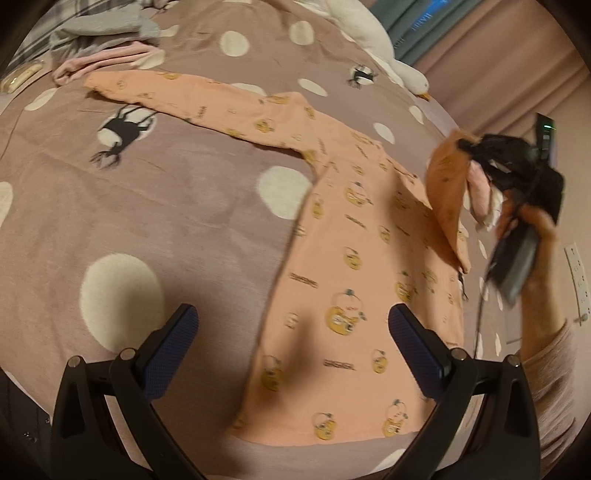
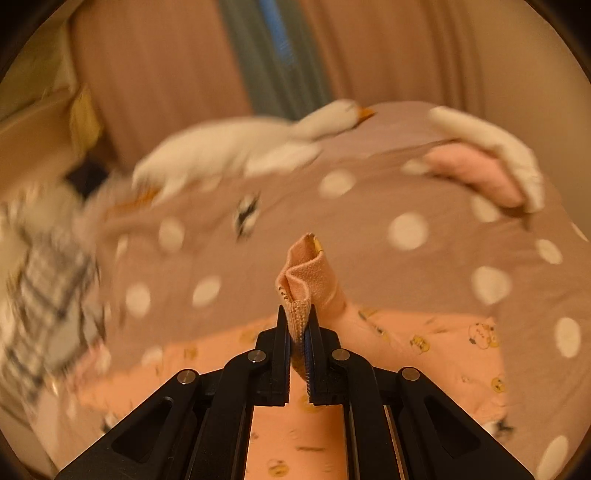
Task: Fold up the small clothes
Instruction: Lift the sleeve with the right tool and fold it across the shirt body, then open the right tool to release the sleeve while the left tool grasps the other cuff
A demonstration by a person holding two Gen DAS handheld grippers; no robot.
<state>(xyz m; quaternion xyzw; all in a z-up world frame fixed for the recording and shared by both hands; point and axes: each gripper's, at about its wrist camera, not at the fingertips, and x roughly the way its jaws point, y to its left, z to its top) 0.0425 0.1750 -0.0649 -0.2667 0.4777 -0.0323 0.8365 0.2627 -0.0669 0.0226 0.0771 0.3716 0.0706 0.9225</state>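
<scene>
Peach cotton top [image 1: 354, 258] with yellow cartoon prints, spread flat across the middle of a mauve spotted bedspread [image 1: 166, 206], one sleeve stretched toward the far left corner. Other sleeve cuff [image 2: 308, 280] raised off the bed, pinched tight by the right gripper [image 2: 300, 332], jaws clamped on the fabric. Left gripper [image 1: 291, 332] hovering over the hem near the bed's near edge, blue pads wide apart, nothing between them. White plush goose [image 1: 373, 33] along the far edge; grey and pink clothes [image 1: 107, 40] heaped at the far left corner.
</scene>
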